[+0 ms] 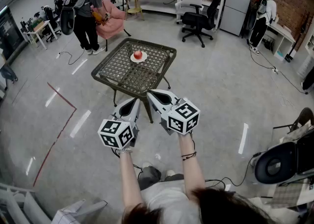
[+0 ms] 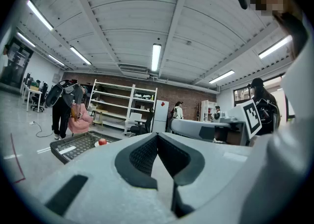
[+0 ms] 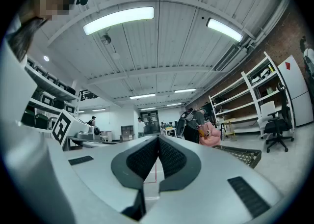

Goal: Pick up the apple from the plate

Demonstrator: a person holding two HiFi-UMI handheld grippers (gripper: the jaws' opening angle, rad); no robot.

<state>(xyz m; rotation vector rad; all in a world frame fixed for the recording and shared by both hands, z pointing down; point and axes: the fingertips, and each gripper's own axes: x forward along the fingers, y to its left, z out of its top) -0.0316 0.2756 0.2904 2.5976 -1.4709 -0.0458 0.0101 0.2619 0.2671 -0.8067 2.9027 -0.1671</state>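
Note:
A red apple (image 1: 138, 54) lies on a small white plate (image 1: 139, 60) on the far half of a low table with a woven top (image 1: 122, 73). Both grippers are held level in front of the near table edge, well short of the apple. My left gripper (image 1: 131, 101) is shut with nothing between its jaws, and so is my right gripper (image 1: 150, 93). In the left gripper view the apple (image 2: 102, 141) shows small and far off, left of the closed left gripper (image 2: 157, 135). The right gripper view shows the closed right gripper (image 3: 158, 138) and only a corner of the table (image 3: 244, 154).
A person with a backpack (image 1: 87, 14) stands by a pink armchair (image 1: 113, 17) behind the table at the left. A black office chair (image 1: 197, 20), a white fridge (image 1: 236, 1) and shelves stand at the back. Red tape (image 1: 60, 122) marks the floor at the left.

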